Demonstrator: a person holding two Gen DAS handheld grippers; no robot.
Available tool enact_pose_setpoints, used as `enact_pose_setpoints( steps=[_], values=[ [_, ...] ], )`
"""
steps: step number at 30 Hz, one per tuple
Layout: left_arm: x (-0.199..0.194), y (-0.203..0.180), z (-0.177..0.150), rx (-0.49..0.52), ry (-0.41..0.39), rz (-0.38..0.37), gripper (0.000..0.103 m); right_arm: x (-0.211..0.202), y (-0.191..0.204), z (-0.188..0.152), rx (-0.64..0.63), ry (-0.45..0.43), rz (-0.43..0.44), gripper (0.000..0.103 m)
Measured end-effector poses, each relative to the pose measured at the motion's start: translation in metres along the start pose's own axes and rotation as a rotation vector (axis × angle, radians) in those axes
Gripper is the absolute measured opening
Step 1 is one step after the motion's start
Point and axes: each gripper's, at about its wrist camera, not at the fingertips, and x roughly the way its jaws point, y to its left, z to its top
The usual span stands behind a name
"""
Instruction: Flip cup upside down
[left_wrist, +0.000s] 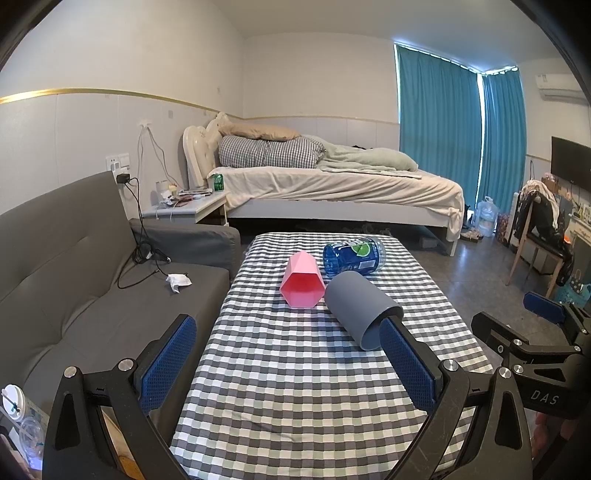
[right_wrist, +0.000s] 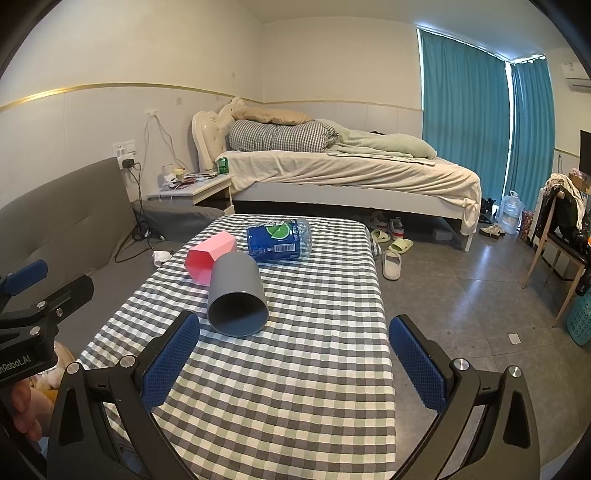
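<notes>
Nearest the lens, the right hand-held gripper (right_wrist: 293, 363) is seen spread wide and empty over the near end of the checked-cloth desk (right_wrist: 295, 387); the left hand-held gripper (left_wrist: 288, 363) is likewise held wide, with nothing between its blue pads. Just beyond them, the smooth grey cylindrical plastic cup (right_wrist: 236, 295) lies on its side on the cloth. Its long axis runs near to far, with the open mouth turned toward the grippers and the closed base pointing away. From the right gripper it lies ahead and slightly left — the nearer and squarer approach, it is judged; from the left it sits ahead and to the right, close by the right-hand finger. Touching or just beside its far end, a pink faceted plastic cup (right_wrist: 210, 254) also lies on its side, and behind both a blue-labelled clear plastic bottle (right_wrist: 279, 240) lies flat.
</notes>
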Motion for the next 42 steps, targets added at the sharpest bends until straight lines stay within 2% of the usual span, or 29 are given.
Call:
enact_pose_setpoints(
  steps=[21, 29, 32, 37, 42],
  values=[
    [0.004, -0.003, -0.001, -0.001, 0.016, -0.006, 0.102, 0.001, 0.000, -0.001, -0.002, 0.003, 0.001, 0.103],
    [0.014, -0.010, 0.013, 0.004, 0.110, -0.002, 0.102, 0.003, -0.004, 0.003, 0.021, 0.046, 0.034, 0.103],
    [0.020, -0.012, 0.028, -0.008, 0.155, -0.047, 0.102, 0.007, -0.012, 0.015, 0.058, 0.071, 0.082, 0.103],
    [0.044, -0.016, 0.053, 0.022, 0.254, -0.094, 0.102, 0.022, -0.019, 0.053, -0.054, 0.102, 0.119, 0.103],
    [0.079, -0.004, 0.074, -0.004, 0.328, -0.058, 0.102, 0.047, -0.019, 0.092, -0.255, 0.147, 0.145, 0.103]
  ],
)
